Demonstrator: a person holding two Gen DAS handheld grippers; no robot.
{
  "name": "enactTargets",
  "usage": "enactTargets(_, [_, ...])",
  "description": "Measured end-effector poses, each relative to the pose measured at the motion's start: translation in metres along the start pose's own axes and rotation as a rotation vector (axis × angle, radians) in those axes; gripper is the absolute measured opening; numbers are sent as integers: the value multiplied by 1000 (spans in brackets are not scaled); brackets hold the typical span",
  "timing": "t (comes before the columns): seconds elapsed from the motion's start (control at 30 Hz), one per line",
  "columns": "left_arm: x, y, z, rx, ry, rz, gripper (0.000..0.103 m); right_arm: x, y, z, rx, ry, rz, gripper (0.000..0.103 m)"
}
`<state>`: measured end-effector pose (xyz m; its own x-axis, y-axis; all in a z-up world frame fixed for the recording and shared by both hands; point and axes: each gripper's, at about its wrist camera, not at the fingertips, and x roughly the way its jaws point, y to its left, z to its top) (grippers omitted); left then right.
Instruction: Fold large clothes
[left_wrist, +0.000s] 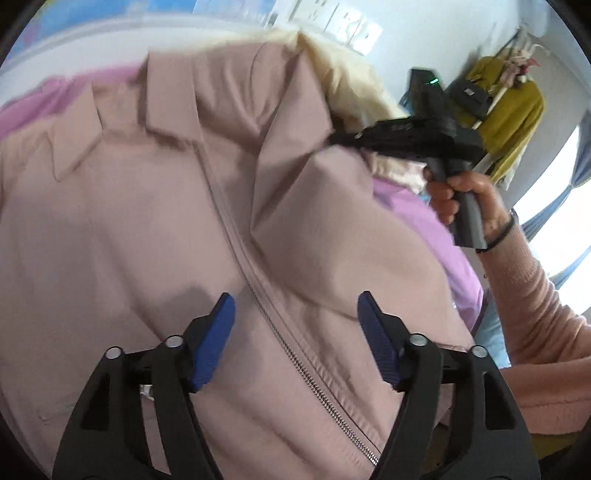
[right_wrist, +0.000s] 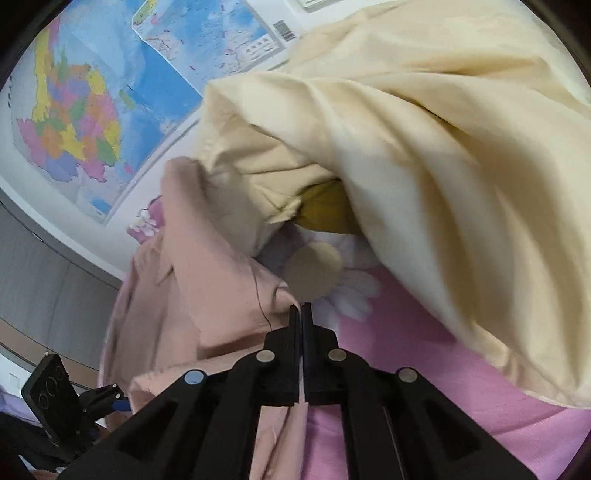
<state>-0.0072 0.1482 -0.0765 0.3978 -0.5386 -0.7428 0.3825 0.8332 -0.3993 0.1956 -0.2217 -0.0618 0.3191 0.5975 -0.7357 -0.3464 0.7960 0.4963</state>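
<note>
The dusty-pink jacket (left_wrist: 155, 229) lies spread on the pink floral sheet (right_wrist: 424, 362), zip (left_wrist: 295, 354) running down its front; the left gripper (left_wrist: 295, 332) hangs over that zip, jaws wide with nothing between them; the right gripper (right_wrist: 301, 314) is closed tight at the jacket's edge, beside a cream garment (right_wrist: 424, 166), though whether it pinches cloth I cannot tell.

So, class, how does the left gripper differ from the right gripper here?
The left gripper has its jaws wide apart above the pink jacket, gripping nothing; the right gripper has its jaws shut at the jacket's edge. The left gripper's pads show blue; the right gripper's fingers look black. Both point down at the same jacket.
</note>
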Motion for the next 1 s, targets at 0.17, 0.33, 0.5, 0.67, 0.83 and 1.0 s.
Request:
enactTargets(0.17, [27,-16,5,16,87,-84,74,-8,-5,-16,20,2,-13,29])
enactTargets(0.33, [29,-15,20,38,69,-60,23,-45,31,-59,-176,45,97,71])
enactTargets(0.5, [11,0,28,58,51,-56,21,-58,65,-125,-364,208,87,69])
enactTargets(0.67, [1,2,44,55,30,-78,19,-77,101,-154,-421,280,167,4])
enactTargets(0.83, [-45,-10,72,102,-76,-82,19,-101,153,-134,-372,124,438,4])
enactTargets(1.0, [-125,-8,95,156,-279,101,52,-60,189,-122,-304,52,607,12])
